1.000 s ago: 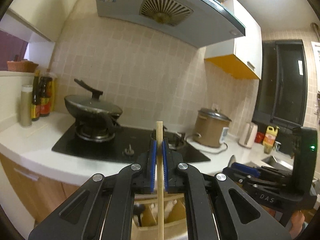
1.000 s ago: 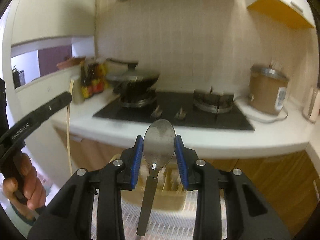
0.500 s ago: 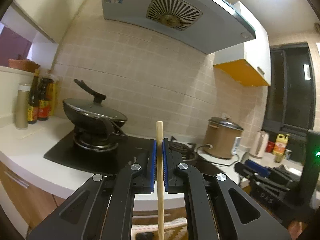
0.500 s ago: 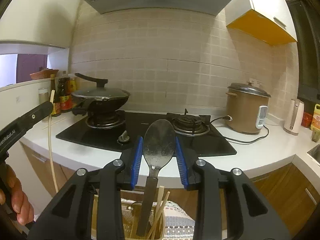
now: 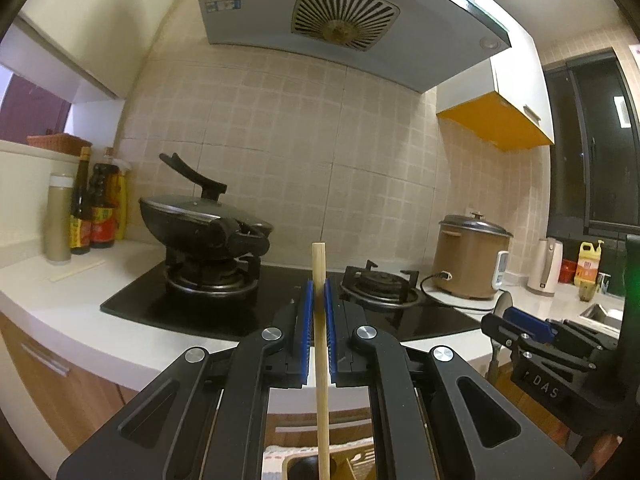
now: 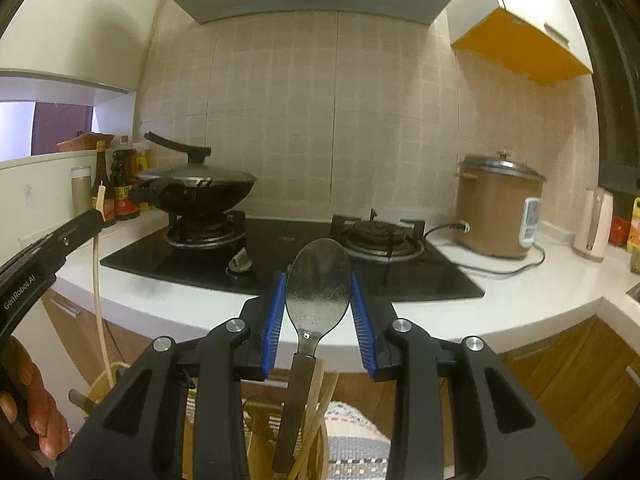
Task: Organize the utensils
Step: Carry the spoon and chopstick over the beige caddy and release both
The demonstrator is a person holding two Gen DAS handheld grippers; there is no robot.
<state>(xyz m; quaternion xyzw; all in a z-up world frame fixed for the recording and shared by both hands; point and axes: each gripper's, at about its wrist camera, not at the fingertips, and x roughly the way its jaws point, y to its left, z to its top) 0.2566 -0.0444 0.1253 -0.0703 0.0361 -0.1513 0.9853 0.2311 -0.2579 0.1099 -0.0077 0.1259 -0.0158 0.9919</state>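
Holding one utensil per hand, both upright over the wooden holder (image 6: 256,436) that sits low in front of the white table (image 6: 500,312). Left gripper (image 5: 319,300): jaws nearly together, pinching a single chopstick (image 5: 321,360) vertical between the blue pads, its top end poking above the pads and its lower end running down toward the holder's rim at the bottom of the left view. Vertical grip makes sense, since a stick dropped end-first slides into a slot instead of lying across it. Right gripper (image 6: 319,304): jaws partway apart, clamped on the sides of a metal spoon (image 6: 318,284) bowl, bowl up and handle hanging down among chopsticks already standing in the holder. Gripping the wide bowl likely leaves the thin handle free to go in first. Handle tip looks to be inside or just at the holder mouth; cannot tell whether it touches bottom. The left chopstick appears over a different compartment, left of the spoon's one, probably sorting by type. A loose pair of chopsticks (image 5: 78,270) lies on the table, well left of the holder, near the bottles (image 5: 96,208); likely still to be collected. A person's hand (image 6: 38,408) wraps the left gripper handle beside the holder.
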